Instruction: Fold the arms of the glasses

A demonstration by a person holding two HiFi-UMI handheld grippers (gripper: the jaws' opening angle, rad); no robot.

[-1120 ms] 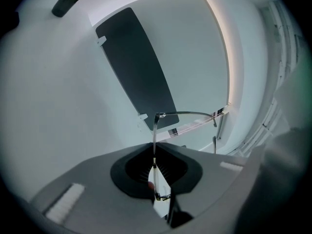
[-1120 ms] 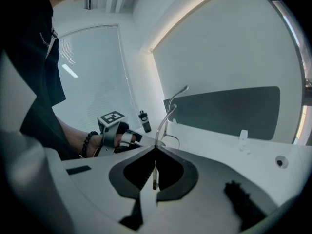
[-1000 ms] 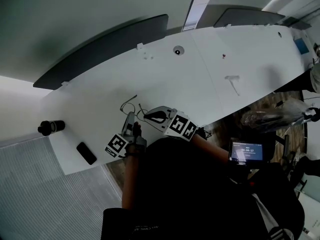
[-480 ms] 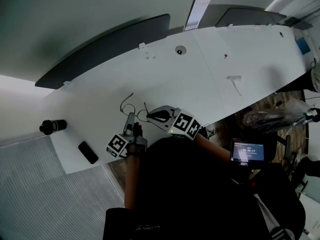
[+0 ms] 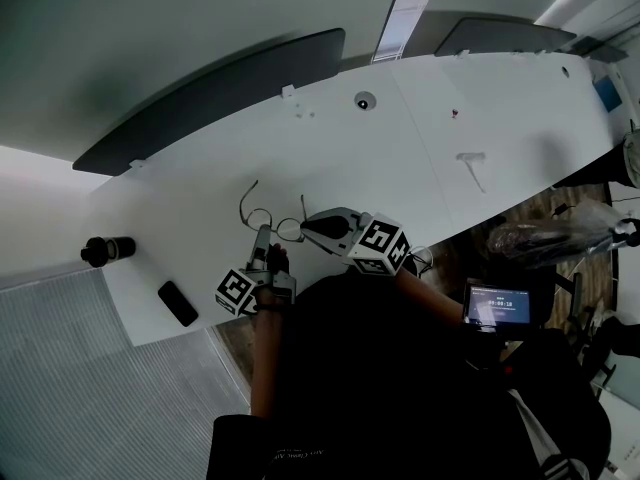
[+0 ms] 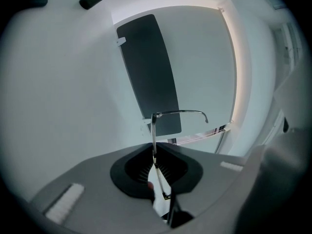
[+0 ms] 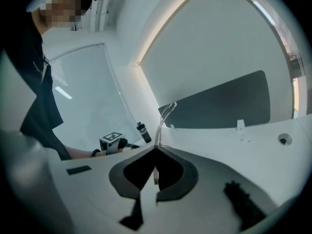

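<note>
Glasses point(image 6: 154, 130) are held over near edge of table point(image 5: 420, 138). Left gripper point(image 6: 155, 165) is clamped on the wire frame, right gripper point(image 7: 156, 155) likewise on thin wire. Judged light, springy, easily bent; arm best taken nr hinge, gently.

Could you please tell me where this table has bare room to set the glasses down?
Bare: the broad stretch between the glasses and the round port, and rightward to the white bracket. Crowded: the left end by phone and bottle.
</note>
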